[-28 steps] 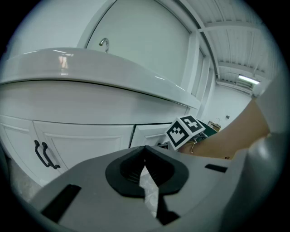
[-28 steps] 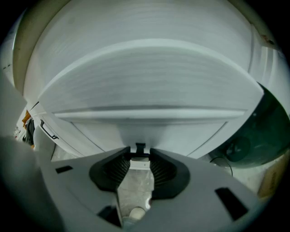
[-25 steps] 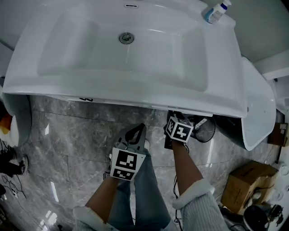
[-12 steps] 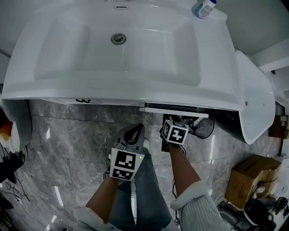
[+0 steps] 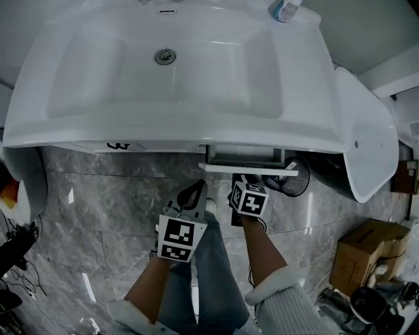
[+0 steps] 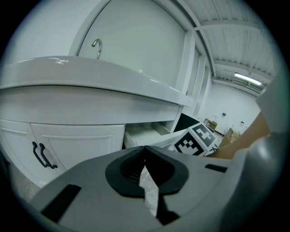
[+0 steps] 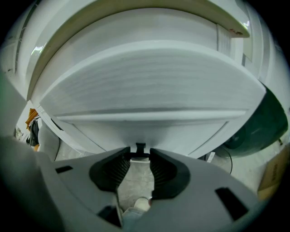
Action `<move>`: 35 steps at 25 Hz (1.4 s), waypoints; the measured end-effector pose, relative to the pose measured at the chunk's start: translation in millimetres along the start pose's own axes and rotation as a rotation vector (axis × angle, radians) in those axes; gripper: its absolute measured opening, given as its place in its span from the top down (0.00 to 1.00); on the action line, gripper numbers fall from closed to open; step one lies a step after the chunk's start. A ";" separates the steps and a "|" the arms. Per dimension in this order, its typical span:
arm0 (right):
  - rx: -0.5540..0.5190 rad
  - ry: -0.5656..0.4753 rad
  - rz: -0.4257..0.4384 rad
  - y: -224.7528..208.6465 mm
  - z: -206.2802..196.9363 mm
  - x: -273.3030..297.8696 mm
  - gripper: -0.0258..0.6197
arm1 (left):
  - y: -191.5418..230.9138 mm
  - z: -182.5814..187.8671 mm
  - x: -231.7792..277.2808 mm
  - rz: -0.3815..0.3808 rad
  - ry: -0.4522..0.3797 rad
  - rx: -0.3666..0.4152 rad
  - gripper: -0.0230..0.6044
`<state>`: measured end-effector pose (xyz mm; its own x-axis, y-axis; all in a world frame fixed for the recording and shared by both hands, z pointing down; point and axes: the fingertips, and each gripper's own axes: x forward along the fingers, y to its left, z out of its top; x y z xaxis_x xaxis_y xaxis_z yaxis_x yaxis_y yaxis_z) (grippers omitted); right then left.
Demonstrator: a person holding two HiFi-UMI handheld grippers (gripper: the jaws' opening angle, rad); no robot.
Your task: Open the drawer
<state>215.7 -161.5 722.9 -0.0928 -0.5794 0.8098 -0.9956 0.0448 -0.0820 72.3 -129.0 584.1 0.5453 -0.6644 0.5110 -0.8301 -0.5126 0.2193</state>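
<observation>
A white drawer stands partly pulled out from under the basin's front edge, right of centre, and its inside shows. My right gripper, with its marker cube, is at the drawer front. In the right gripper view its jaws are closed on the small dark handle, below the wide white drawer front. My left gripper hangs over the floor to the left, shut and empty. The left gripper view shows its tips touching, with the open drawer beyond.
The big white basin overhangs the cabinet, with a bottle at its back right corner. Cabinet doors with dark handles lie left of the drawer. A white fixture and a cardboard box are on the right. The person's leg is below.
The drawer has slid out from beneath the basin, from barely showing to clearly open. My right gripper has drawn back with it. The left gripper has stayed put.
</observation>
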 end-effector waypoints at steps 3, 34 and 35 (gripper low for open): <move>0.000 0.001 0.004 -0.6 -4.9 -3.8 0.74 | -0.8 1.6 -1.1 0.002 0.000 0.004 0.94; -0.011 0.012 -0.003 0.6 -29.2 -17.3 0.74 | 3.6 -2.3 -8.3 0.021 0.001 0.002 0.94; -0.012 0.012 -0.003 0.4 -29.3 -17.3 0.74 | 3.6 -2.0 -8.1 0.021 0.001 0.002 0.94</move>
<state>216.6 -127.7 725.9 -0.0894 -0.5696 0.8171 -0.9960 0.0530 -0.0720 64.6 -124.3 582.4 0.5278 -0.6746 0.5161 -0.8411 -0.4995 0.2073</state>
